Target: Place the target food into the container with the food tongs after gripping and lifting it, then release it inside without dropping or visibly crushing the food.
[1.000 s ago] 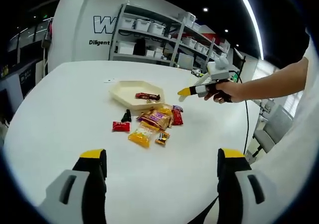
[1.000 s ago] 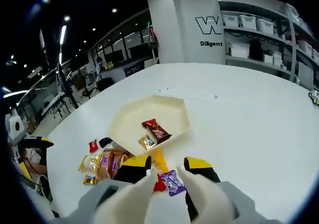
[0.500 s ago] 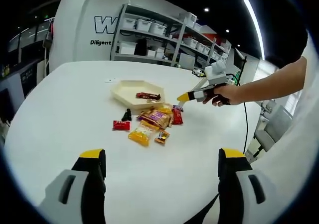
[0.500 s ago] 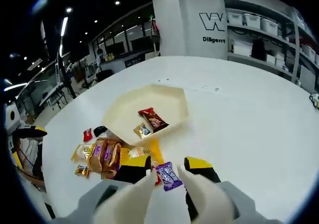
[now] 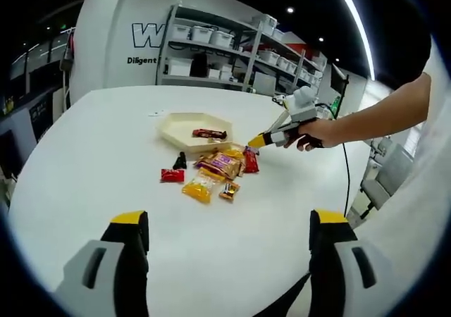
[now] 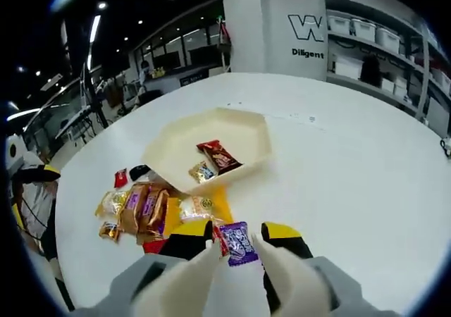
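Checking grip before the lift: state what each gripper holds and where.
Nothing is held. The right gripper straddles the purple candy on the table, jaws apart. The left gripper is open over bare table.

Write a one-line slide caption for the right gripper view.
Right gripper poised over a purple candy beside the snack pile, with two wrapped snacks already in the cream tray.

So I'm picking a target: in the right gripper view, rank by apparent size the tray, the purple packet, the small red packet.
1. cream hexagonal tray
2. purple packet, though it lies nearest the camera
3. small red packet
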{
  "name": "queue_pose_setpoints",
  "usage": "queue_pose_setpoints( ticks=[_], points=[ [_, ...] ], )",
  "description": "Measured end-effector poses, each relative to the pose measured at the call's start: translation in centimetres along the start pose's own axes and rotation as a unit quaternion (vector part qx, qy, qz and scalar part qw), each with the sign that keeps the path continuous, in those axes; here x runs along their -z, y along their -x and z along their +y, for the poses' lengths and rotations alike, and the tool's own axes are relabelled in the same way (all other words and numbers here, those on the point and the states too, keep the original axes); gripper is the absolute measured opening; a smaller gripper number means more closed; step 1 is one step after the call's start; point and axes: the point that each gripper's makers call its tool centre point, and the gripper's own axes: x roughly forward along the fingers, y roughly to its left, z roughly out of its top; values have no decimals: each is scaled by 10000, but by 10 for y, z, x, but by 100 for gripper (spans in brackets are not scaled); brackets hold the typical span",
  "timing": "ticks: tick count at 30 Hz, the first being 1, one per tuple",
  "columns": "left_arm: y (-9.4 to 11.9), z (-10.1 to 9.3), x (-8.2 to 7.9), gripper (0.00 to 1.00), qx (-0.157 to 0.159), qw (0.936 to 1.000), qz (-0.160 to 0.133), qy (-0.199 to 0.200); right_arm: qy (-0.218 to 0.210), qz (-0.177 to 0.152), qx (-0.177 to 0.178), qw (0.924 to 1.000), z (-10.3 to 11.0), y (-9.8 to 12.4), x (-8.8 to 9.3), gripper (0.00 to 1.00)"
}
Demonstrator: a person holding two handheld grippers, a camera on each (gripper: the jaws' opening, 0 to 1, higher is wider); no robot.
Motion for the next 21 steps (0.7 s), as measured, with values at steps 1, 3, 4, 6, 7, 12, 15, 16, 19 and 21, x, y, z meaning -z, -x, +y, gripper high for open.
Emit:
queue_pose_setpoints(
  ticks=[1,3,4,6,7,12,15,16,19,21],
  points=[
    [0,0,0,93,-5,10000,5,1,-9,14,-7,10000,0,0,0,22],
    [0,2,2,93,-10,10000,15,6,-9,13,-9,10000,-1,-1,0,21],
    [1,2,2,93,-16,10000,12,1,-33,16,-5,10000,-1,-1,0,21],
    [1,1,2,93,-22,10000,9,6,-130,45,27,9999,-3,0,1,19],
    [0,1,2,92,-20,10000,13,5,-194,97,41,9998,-3,0,1,17],
    [-2,-1,2,92,17,10000,49,-16,-417,250,42,9988,-8,-1,3,15],
    [-4,0,1,92,30,10000,35,-36,-964,162,10,9952,-11,1,5,16],
    [-4,1,1,92,30,10000,31,-36,-972,95,62,9952,-13,2,5,16],
    [-5,0,1,91,39,10000,26,-50,-1207,-60,43,9927,-10,10,5,16],
    [-6,-1,2,91,58,10000,47,-29,-1178,-109,91,9929,-13,14,5,16]
  ],
)
